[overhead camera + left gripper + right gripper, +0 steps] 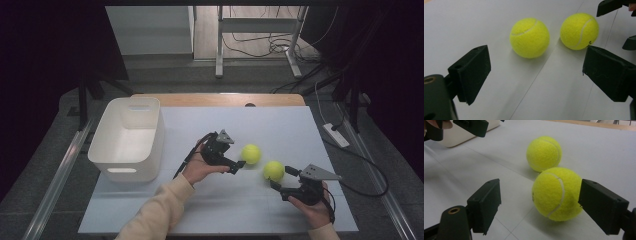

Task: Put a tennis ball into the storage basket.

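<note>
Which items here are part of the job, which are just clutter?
In play: left gripper, right gripper, both open; two tennis balls; probably the white bin.
Lying about: power strip, floor cables.

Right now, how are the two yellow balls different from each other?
The left ball lies nearer the white bin, just ahead of the left gripper and outside its open jaws. The right ball lies nearer the person, and the right gripper has its open jaws on either side of it. Both are yellow tennis balls with white seams, resting on the table.
</note>
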Demonstrator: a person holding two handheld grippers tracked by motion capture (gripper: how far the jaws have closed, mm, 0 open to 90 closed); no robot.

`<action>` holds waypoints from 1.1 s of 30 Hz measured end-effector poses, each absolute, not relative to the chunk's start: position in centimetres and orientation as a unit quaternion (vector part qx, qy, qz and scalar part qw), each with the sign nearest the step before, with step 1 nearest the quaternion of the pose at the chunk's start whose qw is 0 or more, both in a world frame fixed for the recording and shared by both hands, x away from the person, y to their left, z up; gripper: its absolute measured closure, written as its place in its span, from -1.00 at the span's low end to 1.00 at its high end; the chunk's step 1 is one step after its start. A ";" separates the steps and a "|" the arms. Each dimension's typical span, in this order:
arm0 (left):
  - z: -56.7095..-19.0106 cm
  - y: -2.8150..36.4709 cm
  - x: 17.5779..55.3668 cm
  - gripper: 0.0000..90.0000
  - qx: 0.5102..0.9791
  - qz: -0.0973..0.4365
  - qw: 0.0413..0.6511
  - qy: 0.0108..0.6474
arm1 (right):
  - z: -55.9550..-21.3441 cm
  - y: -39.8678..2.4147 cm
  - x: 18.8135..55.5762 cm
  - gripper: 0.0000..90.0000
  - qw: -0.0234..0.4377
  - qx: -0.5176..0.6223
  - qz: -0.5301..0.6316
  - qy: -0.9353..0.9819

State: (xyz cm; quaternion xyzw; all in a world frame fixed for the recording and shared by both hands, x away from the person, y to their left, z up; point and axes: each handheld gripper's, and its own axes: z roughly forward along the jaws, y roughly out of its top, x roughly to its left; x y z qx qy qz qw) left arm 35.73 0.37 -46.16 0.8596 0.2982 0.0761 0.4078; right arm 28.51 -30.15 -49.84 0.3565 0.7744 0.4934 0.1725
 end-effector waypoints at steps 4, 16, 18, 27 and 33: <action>-46.1 0.0 36.0 -0.81 0.861 0.077 0.406 0.297 | -49.9 -30.1 28.5 -0.60 0.173 0.356 0.492 0.775; -46.0 -1.2 36.8 -0.80 0.862 0.077 0.404 0.295 | -49.9 -30.2 28.5 -0.60 0.172 0.356 0.493 0.775; -46.1 -1.4 36.9 -0.80 0.863 0.075 0.403 0.295 | -49.9 -30.2 28.5 -0.60 0.172 0.356 0.492 0.775; -46.4 -1.8 37.8 -0.80 0.862 0.076 0.399 0.302 | -49.9 -30.2 28.5 -0.61 0.171 0.356 0.491 0.777; -46.6 -2.4 38.4 -0.80 0.865 0.075 0.395 0.301 | -49.9 -30.1 28.5 -0.61 0.171 0.357 0.490 0.777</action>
